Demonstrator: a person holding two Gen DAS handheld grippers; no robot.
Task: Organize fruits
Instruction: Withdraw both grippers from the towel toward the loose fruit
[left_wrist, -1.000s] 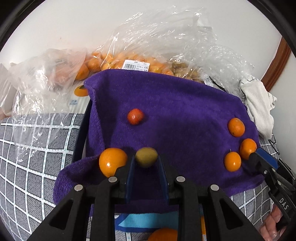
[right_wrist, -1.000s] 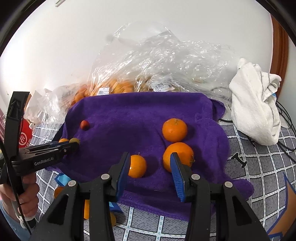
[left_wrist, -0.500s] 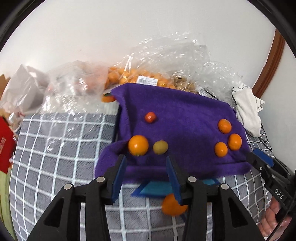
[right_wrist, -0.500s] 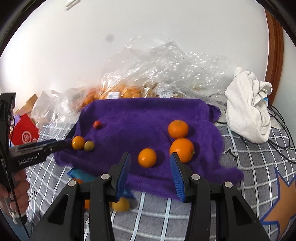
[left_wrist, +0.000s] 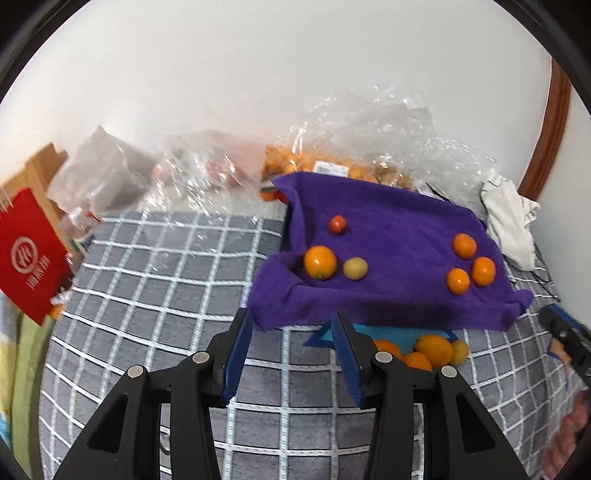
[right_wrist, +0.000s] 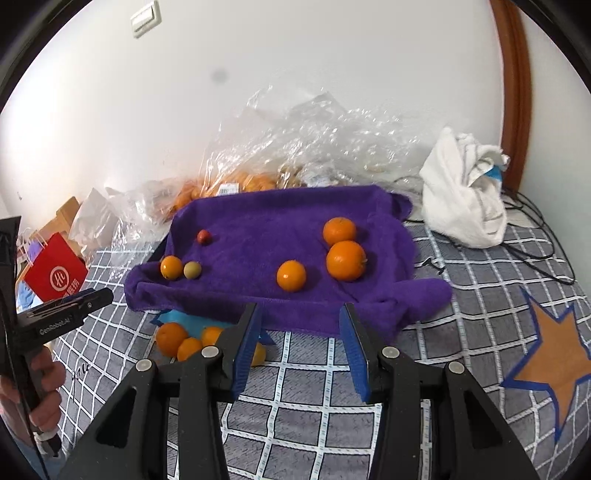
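The grey checked bed cover (right_wrist: 480, 314) fills the lower frame, with a purple towel (right_wrist: 266, 229) spread at centre. Behind it lie clear plastic bags (right_wrist: 314, 122) and, upper right, a white cloth (right_wrist: 461, 199). A red paper bag (left_wrist: 26, 251) sits at the left edge. On the towel, three oranges (right_wrist: 345, 260) cluster right of centre, while an orange (left_wrist: 320, 262) and a greenish fruit (left_wrist: 355, 268) touch at the left, a small red fruit (left_wrist: 338, 224) above them. More oranges (right_wrist: 171, 338) lie below the towel's front edge. The left tongs (left_wrist: 291, 347), which a second ago pinched the greenish fruit, have let it go and pulled back, spread wide and empty. The right tongs (right_wrist: 301, 343) (also empty) gape likewise, backed further away.
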